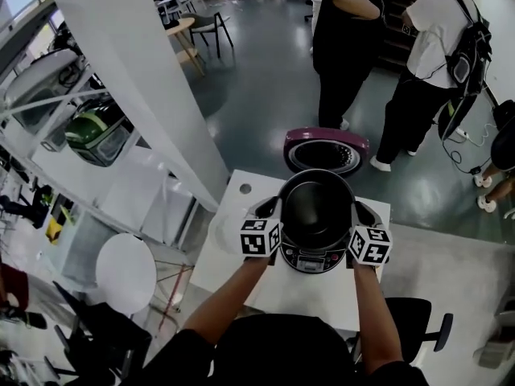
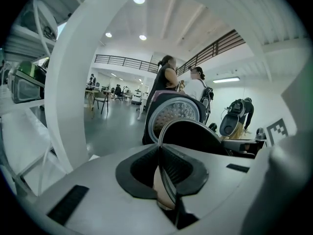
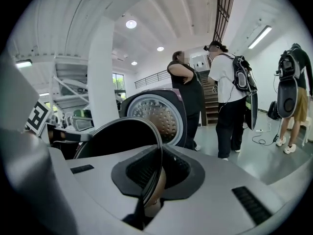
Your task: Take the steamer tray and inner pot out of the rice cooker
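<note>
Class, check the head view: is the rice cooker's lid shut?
No, the lid stands open behind the inner pot, with its underside showing.

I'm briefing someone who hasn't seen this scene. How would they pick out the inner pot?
Find the white table before the person, then the rice cooker on it. The inner pot is the dark round bowl at the cooker's top, its thin rim pinched on opposite sides by the left gripper and right gripper. Unlike the purple-rimmed lid behind, it is black inside.
</note>
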